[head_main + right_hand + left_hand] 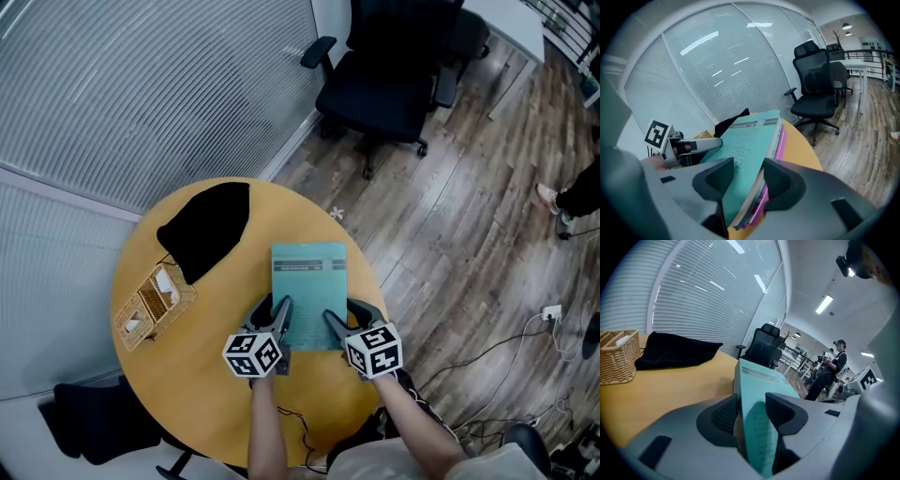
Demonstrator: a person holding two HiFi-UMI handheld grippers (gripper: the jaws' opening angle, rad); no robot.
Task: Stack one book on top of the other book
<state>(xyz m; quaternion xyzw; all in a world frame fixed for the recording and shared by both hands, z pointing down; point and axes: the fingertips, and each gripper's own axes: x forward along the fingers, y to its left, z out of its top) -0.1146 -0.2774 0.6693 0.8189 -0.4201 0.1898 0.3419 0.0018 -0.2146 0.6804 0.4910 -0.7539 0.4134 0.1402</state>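
A teal book (308, 291) lies flat over the round yellow table (206, 375), right of its middle. My left gripper (272, 314) holds its near left corner and my right gripper (347, 319) its near right corner. In the left gripper view the teal book (761, 394) stands edge-on between the pads of the left gripper (752, 411), which is shut on it. In the right gripper view the right gripper (747, 176) is shut wide on the teal book (745, 145). A pink-edged book (783, 140) lies right under the teal one and also runs between those jaws.
A wicker basket (150, 305) sits at the table's left edge, with a black cloth (208, 225) behind it. A black office chair (384, 75) stands on the wood floor beyond the table. Slatted blinds line the left side. A person (829, 371) stands far off.
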